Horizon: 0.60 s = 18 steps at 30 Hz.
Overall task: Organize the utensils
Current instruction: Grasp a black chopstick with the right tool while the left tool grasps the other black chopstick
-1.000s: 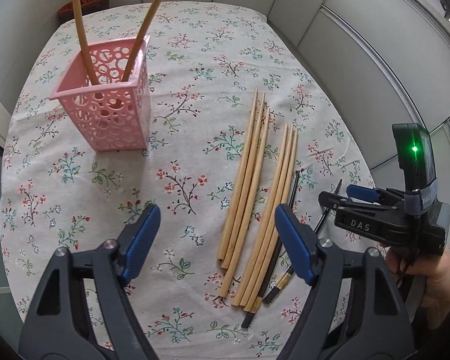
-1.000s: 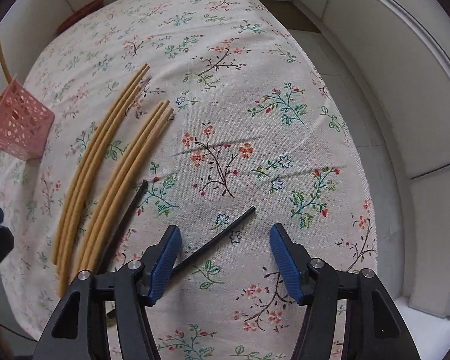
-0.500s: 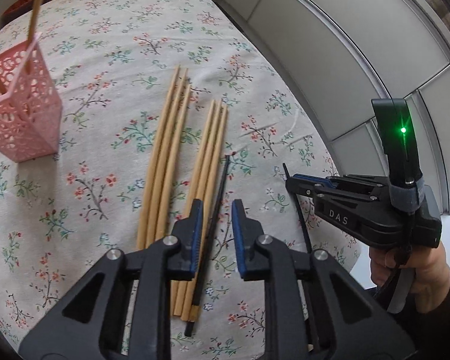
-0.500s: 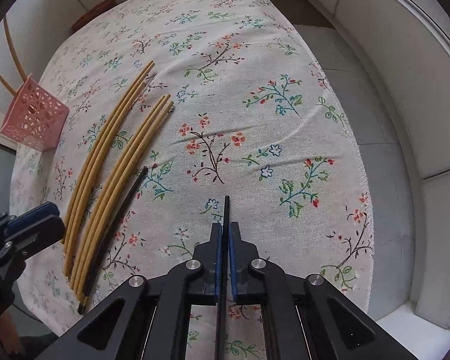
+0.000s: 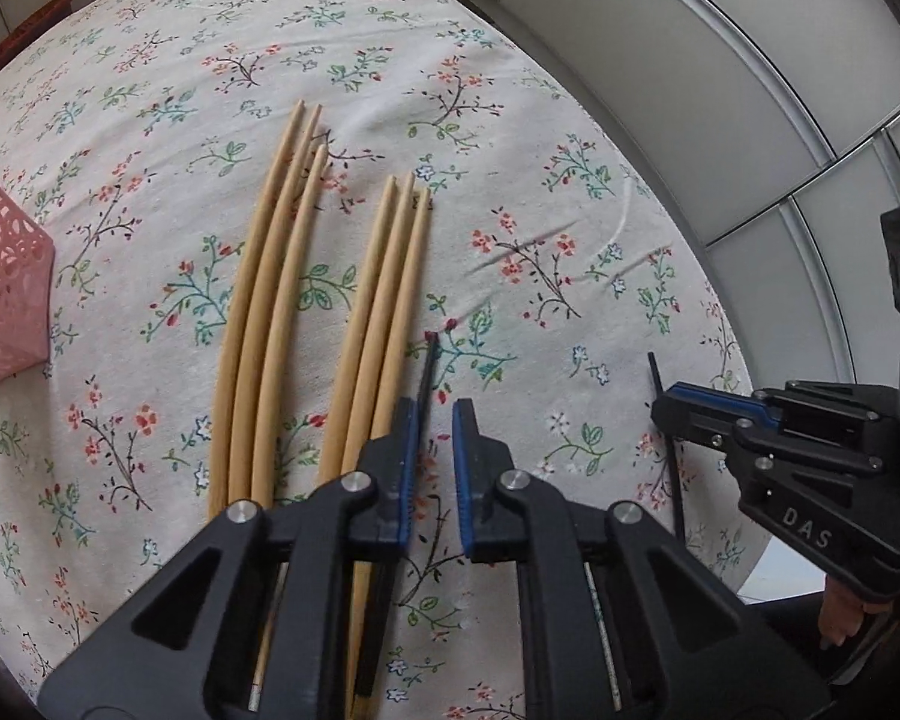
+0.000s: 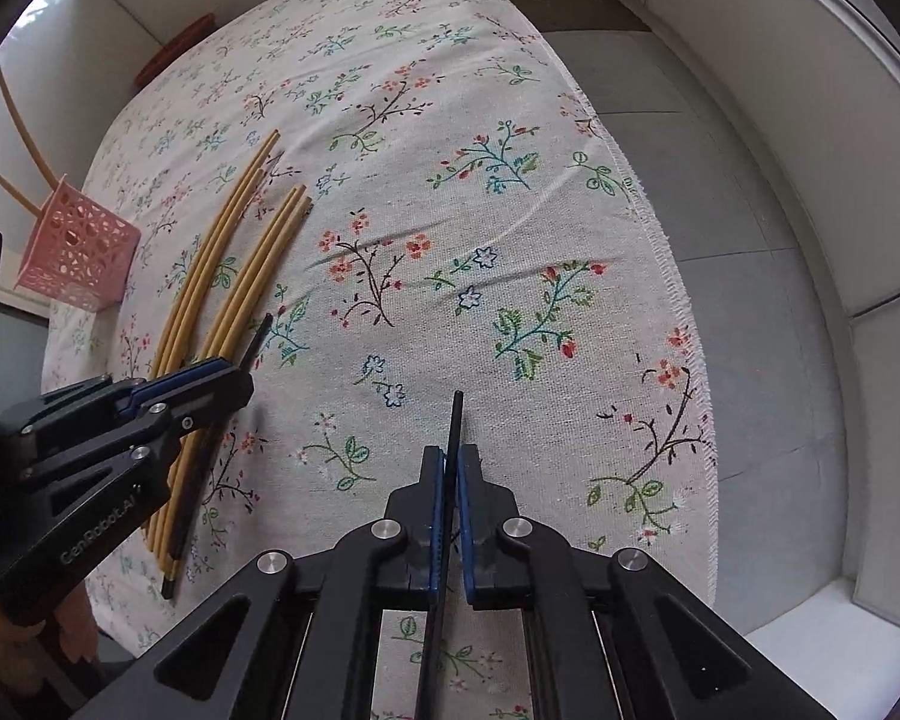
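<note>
Six bamboo chopsticks lie on the flowered cloth in two groups of three point(image 5: 270, 312) point(image 5: 384, 312). A black chopstick point(image 5: 427, 366) lies along their right side. My left gripper point(image 5: 438, 414) points down over it, jaws closing to a narrow gap; the stick runs under the left finger point(image 5: 408, 462), not pinched. My right gripper point(image 6: 450, 456) is shut on a second black chopstick point(image 6: 457, 414) and holds it off the cloth; the left wrist view shows that gripper point(image 5: 660, 405) from the side. A pink perforated basket point(image 6: 78, 252) at the left holds two bamboo chopsticks point(image 6: 24, 120).
The tablecloth's hemmed edge point(image 6: 660, 228) runs down the right side, with grey floor tiles beyond. A reddish-brown object point(image 5: 24, 36) sits past the table's far left end. A person's hand point(image 5: 840, 618) holds the right gripper's handle.
Both grippers' jaws have come in from wide open. The right one closed on a black chopstick and lifted it. The left one moved right from the basket to the other black chopstick.
</note>
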Motion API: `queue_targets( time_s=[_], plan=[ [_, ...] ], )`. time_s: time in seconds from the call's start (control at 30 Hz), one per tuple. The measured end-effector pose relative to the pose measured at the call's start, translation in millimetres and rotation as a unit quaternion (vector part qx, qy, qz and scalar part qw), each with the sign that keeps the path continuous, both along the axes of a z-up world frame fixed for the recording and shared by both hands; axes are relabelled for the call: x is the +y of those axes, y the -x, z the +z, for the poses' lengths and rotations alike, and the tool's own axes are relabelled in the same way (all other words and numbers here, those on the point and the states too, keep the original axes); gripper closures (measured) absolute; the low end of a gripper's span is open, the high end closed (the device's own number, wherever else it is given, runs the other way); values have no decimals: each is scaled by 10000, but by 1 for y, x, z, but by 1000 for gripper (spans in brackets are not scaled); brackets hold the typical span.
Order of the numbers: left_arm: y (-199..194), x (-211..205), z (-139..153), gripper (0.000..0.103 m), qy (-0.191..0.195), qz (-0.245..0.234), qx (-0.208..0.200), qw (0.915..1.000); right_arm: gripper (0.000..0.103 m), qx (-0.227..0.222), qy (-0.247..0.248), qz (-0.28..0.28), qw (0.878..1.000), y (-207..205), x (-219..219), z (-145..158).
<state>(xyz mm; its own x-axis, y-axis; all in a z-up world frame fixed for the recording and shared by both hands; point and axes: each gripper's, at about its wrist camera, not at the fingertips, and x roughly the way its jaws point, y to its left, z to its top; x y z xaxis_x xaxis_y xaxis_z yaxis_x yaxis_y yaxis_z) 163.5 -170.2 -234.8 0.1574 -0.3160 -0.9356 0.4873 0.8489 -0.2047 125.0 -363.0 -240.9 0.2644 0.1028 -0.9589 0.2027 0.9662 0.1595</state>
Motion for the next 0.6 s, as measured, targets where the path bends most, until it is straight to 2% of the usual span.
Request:
queue_targets(
  time_s=[0.2, 0.47, 0.5, 0.53, 0.6],
  plan=[
    [-2, 4, 1, 90, 4, -4, -11, 10000, 98, -32, -40, -34, 10000, 1, 5, 3],
    [2, -4, -4, 90, -202, -58, -95, 9997, 98, 33, -65, -6, 10000, -12, 16, -4],
    [2, -4, -4, 91, -214, -63, -89, 9997, 98, 41, -47, -6, 10000, -12, 16, -5],
    [2, -4, -3, 97, -235, -48, -102, 9997, 98, 37, -27, -4, 10000, -13, 16, -5],
    [2, -6, -4, 97, -247, -11, -125, 9996, 98, 14, 11, 15, 10000, -14, 18, -6]
  ],
)
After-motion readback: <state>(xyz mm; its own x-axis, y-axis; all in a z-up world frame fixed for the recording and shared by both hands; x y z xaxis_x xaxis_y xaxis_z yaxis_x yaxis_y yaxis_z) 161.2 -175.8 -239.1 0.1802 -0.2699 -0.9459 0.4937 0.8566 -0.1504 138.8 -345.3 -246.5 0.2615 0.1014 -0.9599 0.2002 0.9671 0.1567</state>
